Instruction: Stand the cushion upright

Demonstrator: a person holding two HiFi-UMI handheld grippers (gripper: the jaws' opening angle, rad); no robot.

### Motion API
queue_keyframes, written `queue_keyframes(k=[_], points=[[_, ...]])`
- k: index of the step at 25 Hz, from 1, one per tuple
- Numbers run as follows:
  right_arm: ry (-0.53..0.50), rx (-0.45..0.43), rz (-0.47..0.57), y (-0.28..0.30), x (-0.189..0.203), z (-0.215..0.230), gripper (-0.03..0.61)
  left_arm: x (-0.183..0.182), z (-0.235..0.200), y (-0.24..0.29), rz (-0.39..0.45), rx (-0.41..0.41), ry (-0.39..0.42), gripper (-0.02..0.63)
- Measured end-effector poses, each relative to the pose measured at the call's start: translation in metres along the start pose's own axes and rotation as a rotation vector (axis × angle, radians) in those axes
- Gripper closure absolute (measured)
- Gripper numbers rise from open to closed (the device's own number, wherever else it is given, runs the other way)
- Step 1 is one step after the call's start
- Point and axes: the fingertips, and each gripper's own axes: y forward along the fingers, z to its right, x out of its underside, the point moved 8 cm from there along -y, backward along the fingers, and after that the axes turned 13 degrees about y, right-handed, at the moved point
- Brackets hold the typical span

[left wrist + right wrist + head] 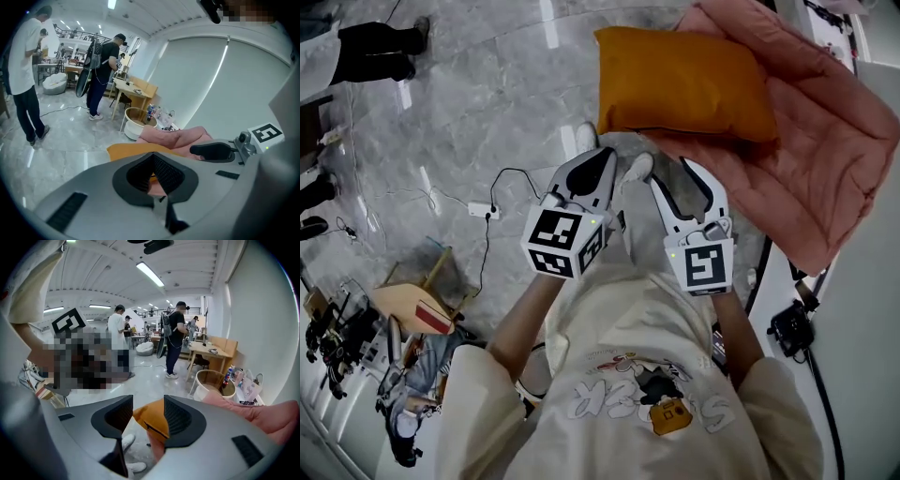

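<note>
An orange cushion [684, 82] lies flat on a pink quilt [825, 141] at the top of the head view. Both grippers hang in the air short of its near edge and touch nothing. My left gripper [602, 157] is shut and empty; past its jaws in the left gripper view [157, 176] I see the cushion's edge [124, 150] and the quilt [173, 136]. My right gripper [675, 173] is open. In the right gripper view the cushion's zipped corner [152, 420] shows through the gap of that gripper [149, 414], apart from the pads.
The quilt drapes over the edge of a raised surface at right. Below lies grey marble floor with a cable and power strip [483, 210] and a small wooden stool [412, 300]. Several people stand by a wooden desk [213, 350], near a round basket [213, 380].
</note>
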Motion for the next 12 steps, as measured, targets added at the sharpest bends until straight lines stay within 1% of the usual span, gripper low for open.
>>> queue_keyframes(k=[3, 7, 10, 12], points=[[0.018, 0.005, -0.025, 0.012, 0.014, 0.005, 0.339, 0.016, -0.009, 0.009, -0.003, -0.004, -0.032, 0.609], [-0.033, 0.025, -0.077, 0.04, 0.023, 0.009, 0.285, 0.027, -0.031, 0.024, 0.007, -0.005, -0.037, 0.609], [-0.085, 0.023, -0.11, 0.062, 0.036, 0.01, 0.267, 0.039, -0.046, 0.029, 0.022, -0.004, -0.09, 0.604], [-0.127, 0.019, -0.128, 0.072, 0.045, 0.013, 0.235, 0.049, -0.051, 0.034, 0.023, -0.019, -0.122, 0.604]])
